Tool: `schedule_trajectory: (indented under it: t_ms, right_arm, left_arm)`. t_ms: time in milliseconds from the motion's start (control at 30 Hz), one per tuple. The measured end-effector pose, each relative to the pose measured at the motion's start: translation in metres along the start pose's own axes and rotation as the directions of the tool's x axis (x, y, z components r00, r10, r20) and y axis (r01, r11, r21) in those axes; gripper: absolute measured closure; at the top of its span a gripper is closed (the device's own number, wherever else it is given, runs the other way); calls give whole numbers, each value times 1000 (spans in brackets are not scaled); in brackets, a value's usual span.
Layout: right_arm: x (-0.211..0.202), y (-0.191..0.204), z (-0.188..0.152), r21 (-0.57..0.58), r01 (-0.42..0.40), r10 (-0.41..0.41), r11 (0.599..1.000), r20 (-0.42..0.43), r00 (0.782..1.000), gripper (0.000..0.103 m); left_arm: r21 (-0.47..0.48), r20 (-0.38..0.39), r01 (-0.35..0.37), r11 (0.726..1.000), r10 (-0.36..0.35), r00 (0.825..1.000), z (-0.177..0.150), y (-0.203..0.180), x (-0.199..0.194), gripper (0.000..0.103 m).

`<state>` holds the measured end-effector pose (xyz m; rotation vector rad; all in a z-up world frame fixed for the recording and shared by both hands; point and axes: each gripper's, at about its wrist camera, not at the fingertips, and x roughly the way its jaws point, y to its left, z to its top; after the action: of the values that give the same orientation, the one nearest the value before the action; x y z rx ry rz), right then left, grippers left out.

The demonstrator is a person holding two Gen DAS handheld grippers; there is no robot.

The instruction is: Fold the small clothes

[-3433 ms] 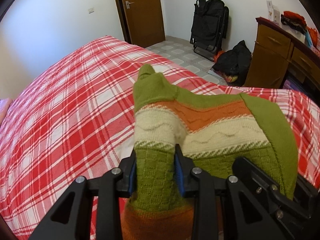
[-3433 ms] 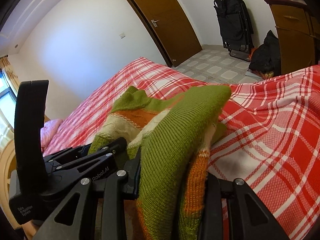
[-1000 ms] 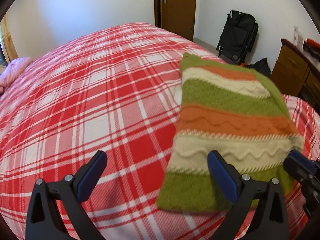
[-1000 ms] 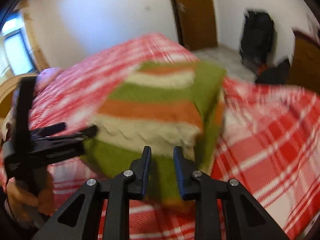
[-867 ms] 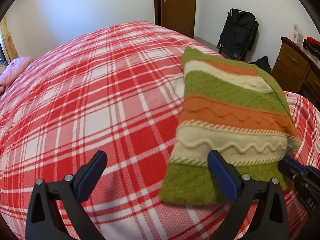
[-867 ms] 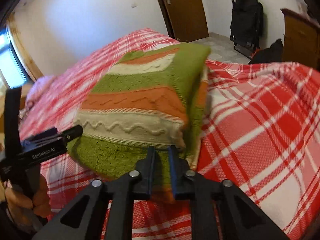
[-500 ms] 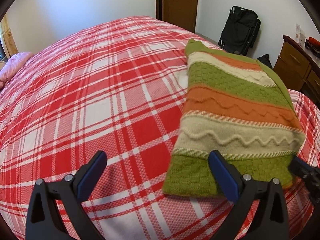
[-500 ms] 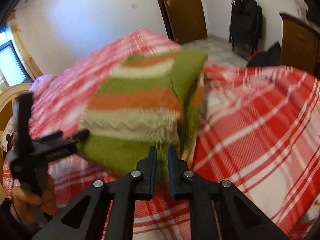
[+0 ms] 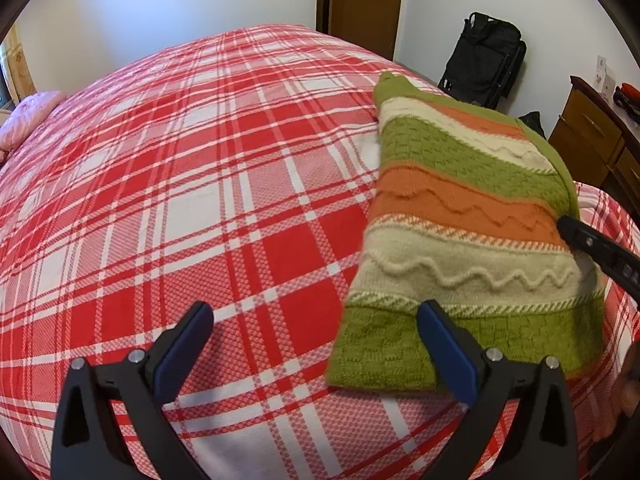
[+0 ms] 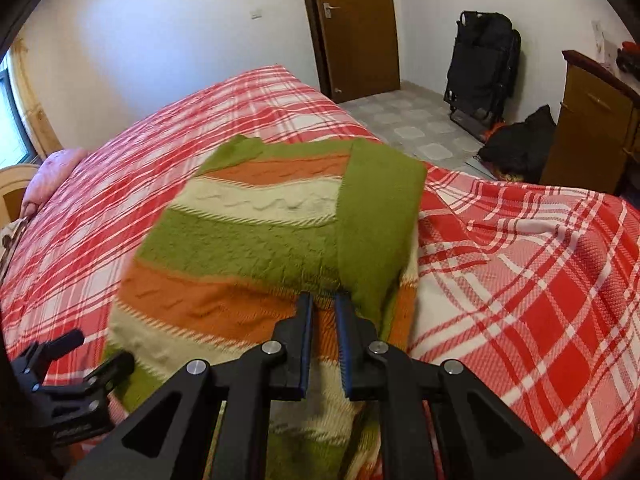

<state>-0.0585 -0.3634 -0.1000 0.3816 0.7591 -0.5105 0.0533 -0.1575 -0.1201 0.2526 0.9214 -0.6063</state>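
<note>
lying folded: chunky striped knit sweater (image 9: 464, 240) on plaid bedspread (image 9: 200, 200).

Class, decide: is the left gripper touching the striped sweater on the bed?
Apart. The left wrist view shows the left gripper wide open above the red plaid bedspread, its right finger only overlapping the folded striped sweater, not gripping it.

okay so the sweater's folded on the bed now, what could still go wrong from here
The right tongs sit nearly shut, low over the striped sweater; I cannot tell whether they pinch knit. If they do, pulling away could drag the top layer and undo the fold.

The green sleeve panel lies loosely along one edge and may slip off.

The sweater sits near the plaid bedspread edge, so a nudge might slide it floorward.
</note>
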Motion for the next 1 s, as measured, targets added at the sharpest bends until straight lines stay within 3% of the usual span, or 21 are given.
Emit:
schedule_trajectory:
  t_ms: [267,300,400,433,567,733,800,1000]
  right_arm:
    - [-28,11,-18,-29,49,-48,998,27,998,88]
    - [-35,13,-23,-26,51,-50,998,32,998,80]
    - [-61,19,-45,-20,31,-30,999,57,998,38]
    - [-69,23,-54,-20,28,-27,999,64,998,34]
    - [-92,40,-87,-33,32,-30,999,57,998,34]
    - [-108,47,-114,-2,48,-47,999,29,998,34]
    - [-118,49,-123,7,51,-51,999,25,998,34]
    - [-168,58,-135,-48,93,-86,994,133,987,34]
  left_arm:
    - [29,-33,-28,999,29,999,-4,-1,-9,0]
    - [33,-32,-35,999,37,999,-6,0,-12,0]
    - [34,-14,-50,998,51,999,-13,5,-21,0]
    - [30,-12,-52,998,53,999,-15,7,-24,0]
    - [28,-12,-52,998,52,999,-30,14,-33,0]
    - [54,56,-102,993,99,994,-56,22,-54,0]
    - [34,74,-89,995,86,994,-65,30,-63,0]
    - [15,180,-61,998,58,982,-77,42,-104,0]
